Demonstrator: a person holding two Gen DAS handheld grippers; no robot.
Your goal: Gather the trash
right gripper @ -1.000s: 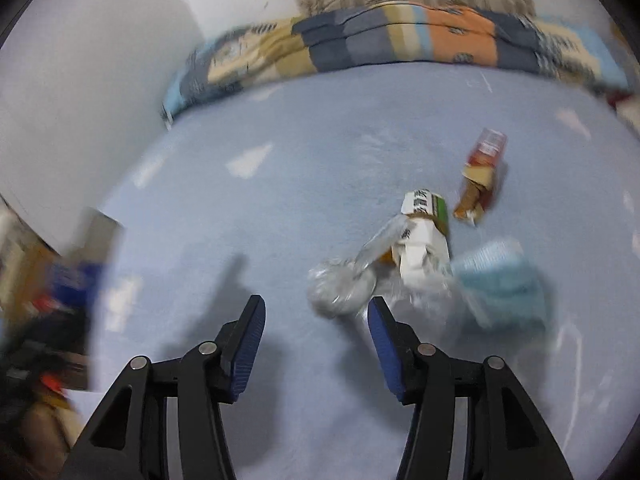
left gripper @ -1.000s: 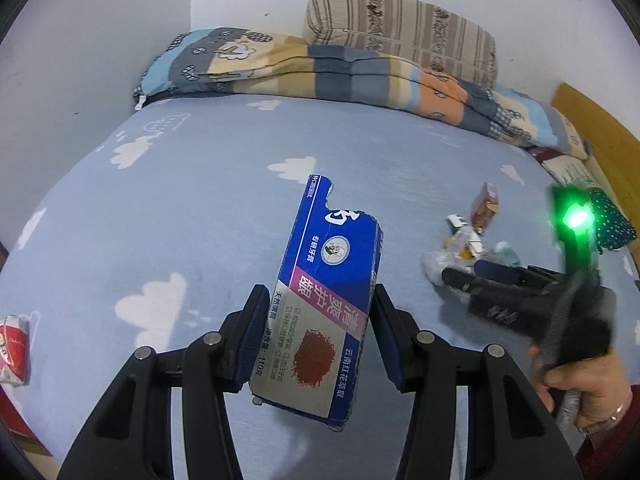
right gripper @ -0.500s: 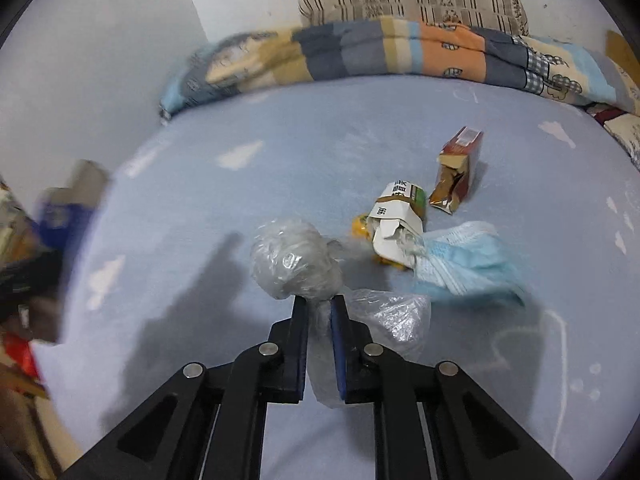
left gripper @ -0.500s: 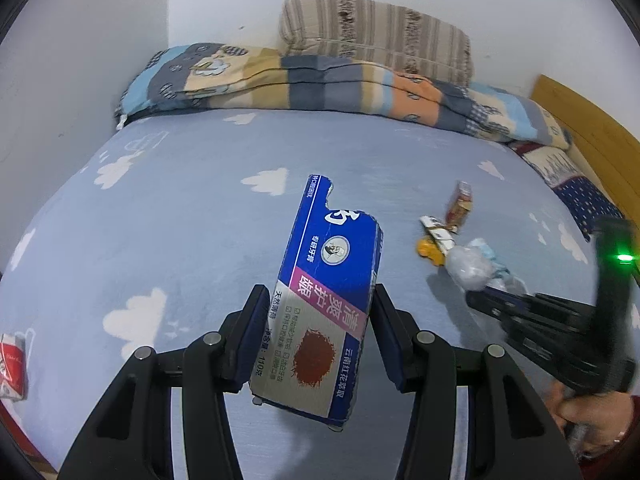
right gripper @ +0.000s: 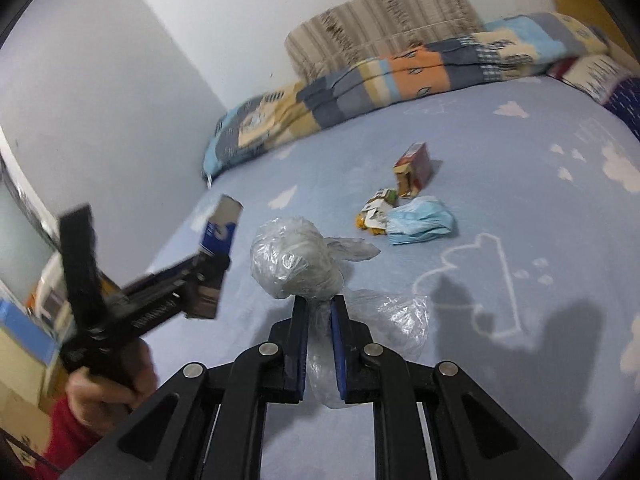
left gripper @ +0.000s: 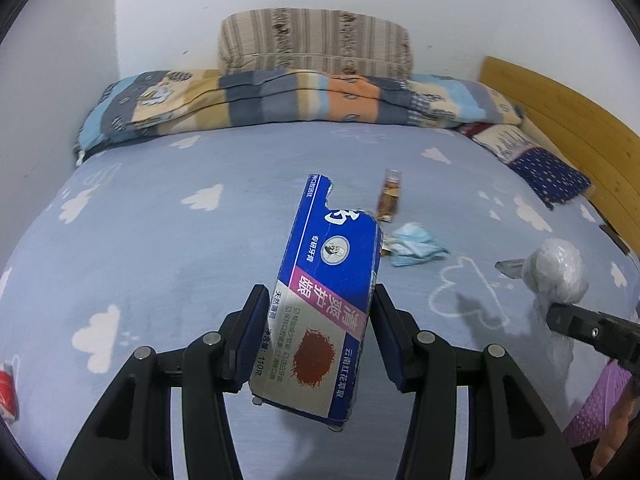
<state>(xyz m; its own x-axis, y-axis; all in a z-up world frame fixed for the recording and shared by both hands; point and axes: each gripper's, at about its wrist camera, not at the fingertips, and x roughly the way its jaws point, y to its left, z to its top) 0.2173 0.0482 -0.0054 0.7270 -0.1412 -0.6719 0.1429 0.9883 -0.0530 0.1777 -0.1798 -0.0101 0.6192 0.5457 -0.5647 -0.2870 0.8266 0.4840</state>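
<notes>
Jaws: the left gripper point(left gripper: 318, 330) is pinching a blue toothpaste box point(left gripper: 328, 300) across its width, the box sticking up and out past the pads. The right gripper point(right gripper: 319, 316) is pressed nearly together on the loose neck of a clear plastic bag point(right gripper: 296, 264), its knotted bulk hanging just beyond the tips, above the bed point(left gripper: 160, 248).

Risks, as I judge them: the film is thin and slick, so the bag could be slipping out if the hand is swinging fast; the box is held low, so a bump could be levering it loose. The two grippers are sitting near each other in the right wrist view and could be knocking together.

Still lying mid-bed toward the right: a torn carton point(right gripper: 378, 212), a small brown box point(right gripper: 414, 168) and a blue face mask point(right gripper: 420, 224), bunched together.

Room: the bed's left half is lying open; the wall is closing the left edge, bedding point(left gripper: 280, 96) the far edge, a wooden headboard point(left gripper: 560, 120) the right.
</notes>
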